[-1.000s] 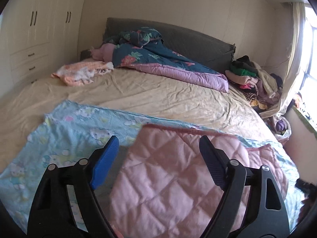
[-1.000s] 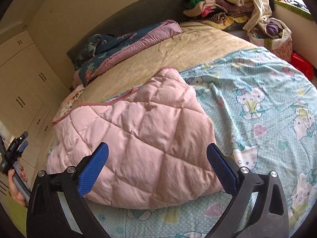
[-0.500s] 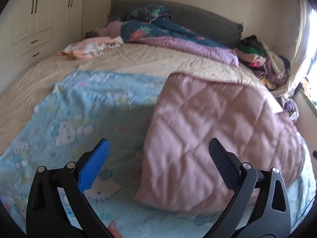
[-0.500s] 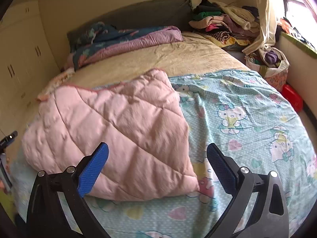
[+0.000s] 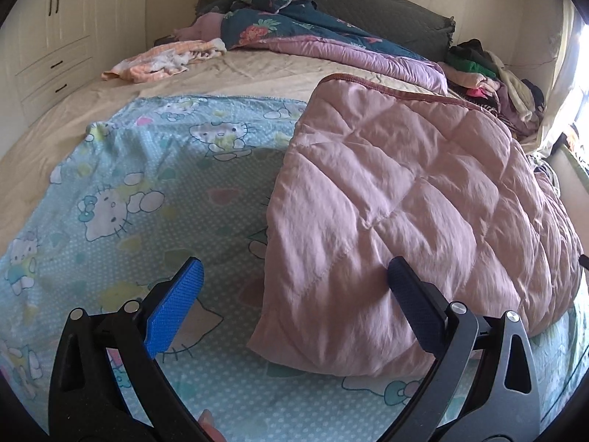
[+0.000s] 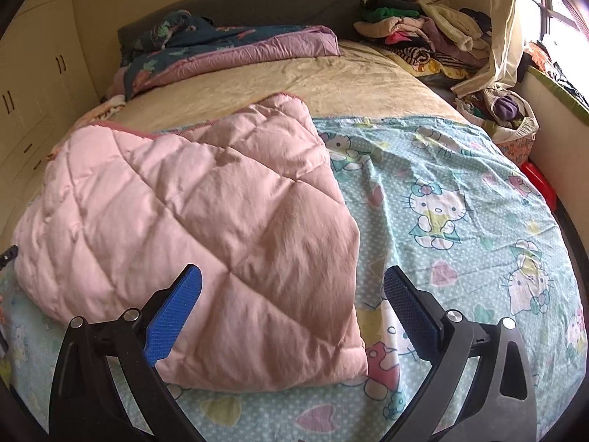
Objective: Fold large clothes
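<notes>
Bed (image 5: 257, 70) bears cartoon sheet (image 5: 147, 191); floral duvet (image 5: 313, 33), seemingly clothes (image 6: 416, 33) beyond.

The pink quilt (image 5: 405, 199) lies in a thick lump on the blue sheet (image 5: 147, 191). It fills the way ahead of both open grippers, the left gripper (image 5: 292, 294) and the right gripper (image 6: 292, 294). Flat sheet lies free on each side of it. Farther back the tan bed (image 6: 331, 77) is bare. The clothes pile (image 6: 416, 33) and flowery blanket (image 5: 294, 25) block the far end.
</notes>
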Demonstrator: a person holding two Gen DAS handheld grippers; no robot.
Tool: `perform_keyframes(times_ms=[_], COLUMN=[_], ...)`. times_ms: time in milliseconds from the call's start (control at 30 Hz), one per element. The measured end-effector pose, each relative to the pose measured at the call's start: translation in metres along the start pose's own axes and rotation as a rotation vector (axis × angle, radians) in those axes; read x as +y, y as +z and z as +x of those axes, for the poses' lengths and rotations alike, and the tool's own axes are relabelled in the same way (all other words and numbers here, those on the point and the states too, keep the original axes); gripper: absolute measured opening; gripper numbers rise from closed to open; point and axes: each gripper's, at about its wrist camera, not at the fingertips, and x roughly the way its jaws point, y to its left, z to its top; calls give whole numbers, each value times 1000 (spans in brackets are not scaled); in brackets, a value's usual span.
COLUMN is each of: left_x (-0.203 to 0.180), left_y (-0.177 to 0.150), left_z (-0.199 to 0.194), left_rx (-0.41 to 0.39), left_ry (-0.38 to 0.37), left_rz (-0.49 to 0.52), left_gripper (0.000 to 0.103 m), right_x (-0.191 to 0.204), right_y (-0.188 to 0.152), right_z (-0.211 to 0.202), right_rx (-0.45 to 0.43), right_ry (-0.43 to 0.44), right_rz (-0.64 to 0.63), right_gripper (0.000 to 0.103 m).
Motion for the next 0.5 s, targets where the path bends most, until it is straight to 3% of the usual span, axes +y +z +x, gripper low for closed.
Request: perform_keyframes(times_ms=[233, 267, 300, 333, 367, 400, 433, 500], left_x=[0, 0, -1, -4, -8, -15, -22, -32], left_y=[3, 2, 2, 1, 1, 0, 0, 4], left_z=[10, 10, 10, 10, 9, 8, 7, 1], left_rx=[18, 17, 15, 13, 9, 3, -4, -37], left_ry=[-15, -26, -48, -80, -81, -64, -54, -45], left_rz=[-3, -1, -2, -1, 6, 37, 63, 86], left_gripper=[93, 84, 59, 44, 29, 18, 14, 7], right_x=[-4, -4, -4, -4, -3, -1, 1, 10], right_y=[-3, -5, -6, -8, -9, -10, -11, -13], right_z=[11, 12, 12, 12, 12, 10, 7, -2], right_rx=[-14, -18, -23, -29, -33, -48, -64, -114], right_ry=[13, 20, 28, 40, 49, 27, 23, 11], right_rz=[13, 19, 24, 23, 18, 10, 2, -55], right_gripper=[99, 98, 96, 91, 74, 64, 59, 40])
